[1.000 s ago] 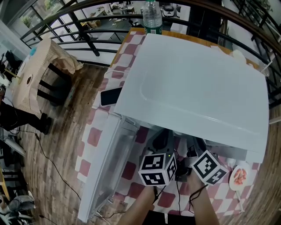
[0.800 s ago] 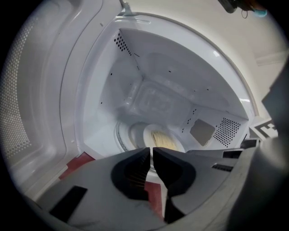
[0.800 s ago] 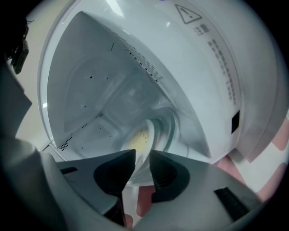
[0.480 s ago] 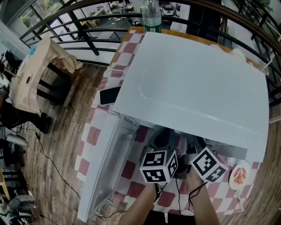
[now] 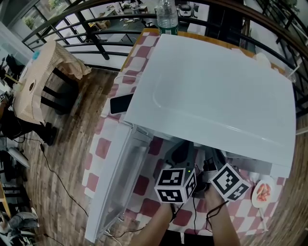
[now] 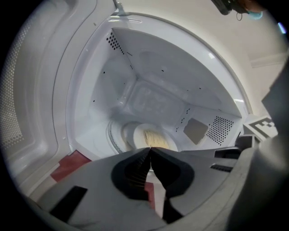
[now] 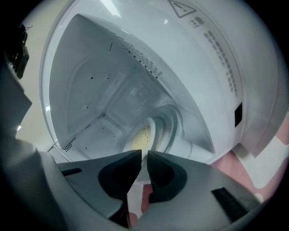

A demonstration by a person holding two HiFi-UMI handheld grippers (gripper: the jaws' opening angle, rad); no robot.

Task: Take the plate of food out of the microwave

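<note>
Head view: microwave [image 5: 216,91] on a checked counter [image 5: 103,149], its door [image 5: 118,182] swung wide to the left. A phone [image 5: 121,104] lies beside it, a bottle [image 5: 167,19] stands behind, and a saucer [image 5: 262,192] of red food sits at far right. Both grippers are held at the open mouth.

Left gripper view: left gripper [image 6: 150,151], whose jaws have just been closing and now meet at the tips with nothing between them. The plate [image 6: 149,135], carrying pale yellow food, rests on the turntable [image 6: 114,135] deep in the cavity, well beyond the tips.

Right gripper view: right gripper [image 7: 144,155], whose jaws have also just been closing and now stand a narrow slit apart, empty. The same plate shows past them.

Progress, as judged: the open door is the only step done. Reaching in, gripping the plate's rim and carrying it out to the counter all remain.

Writing: a warning triangle [image 7: 179,7] with lines of small print on the front frame, too small to read. The bottle's label is likewise illegible.
</note>
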